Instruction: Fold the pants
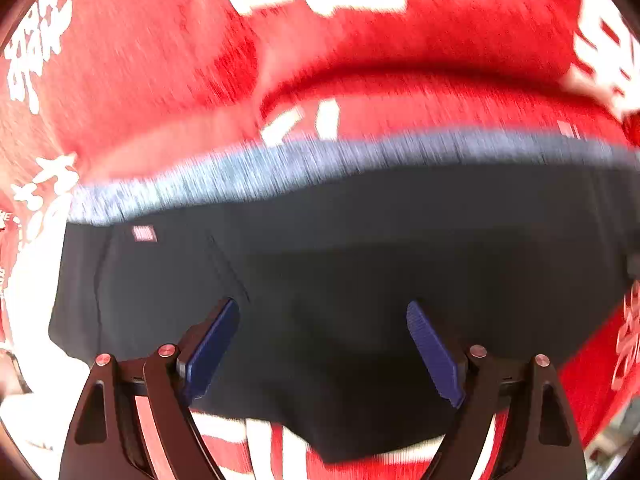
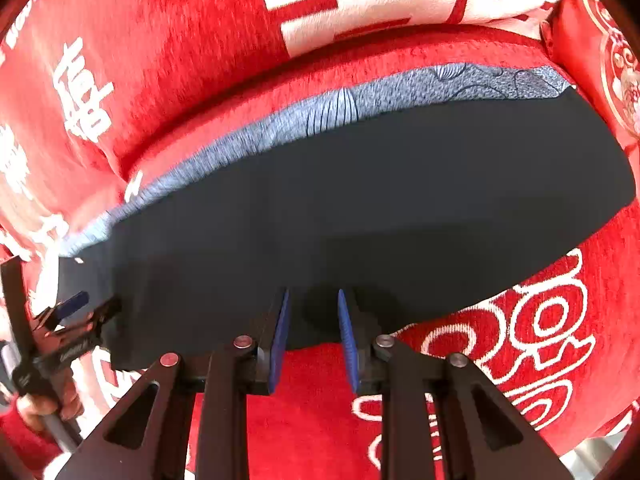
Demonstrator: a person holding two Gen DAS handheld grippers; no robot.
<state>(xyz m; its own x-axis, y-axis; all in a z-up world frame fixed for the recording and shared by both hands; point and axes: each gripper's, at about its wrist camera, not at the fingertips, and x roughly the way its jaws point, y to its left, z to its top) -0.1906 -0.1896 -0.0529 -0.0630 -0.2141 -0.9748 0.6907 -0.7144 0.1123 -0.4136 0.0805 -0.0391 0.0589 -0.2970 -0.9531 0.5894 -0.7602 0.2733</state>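
Dark navy pants [image 1: 340, 264] lie flat on a red cloth with white characters; a blue-grey patterned band [image 1: 280, 168] runs along their far edge. My left gripper [image 1: 322, 312] hangs wide open over the pants' near part, holding nothing. In the right wrist view the pants [image 2: 360, 200] spread across the middle, with the patterned band [image 2: 320, 116] behind. My right gripper [image 2: 312, 304] is partly open at the pants' near edge, nothing between its pads. The left gripper also shows at far left in the right wrist view [image 2: 80, 308], over the pants' left end.
The red cloth [image 2: 180, 60] with white characters covers the whole surface and rises into a fold behind the pants. A red cushion with gold pattern [image 2: 600, 60] lies at the far right. A hand [image 2: 44, 404] holds the left gripper's handle.
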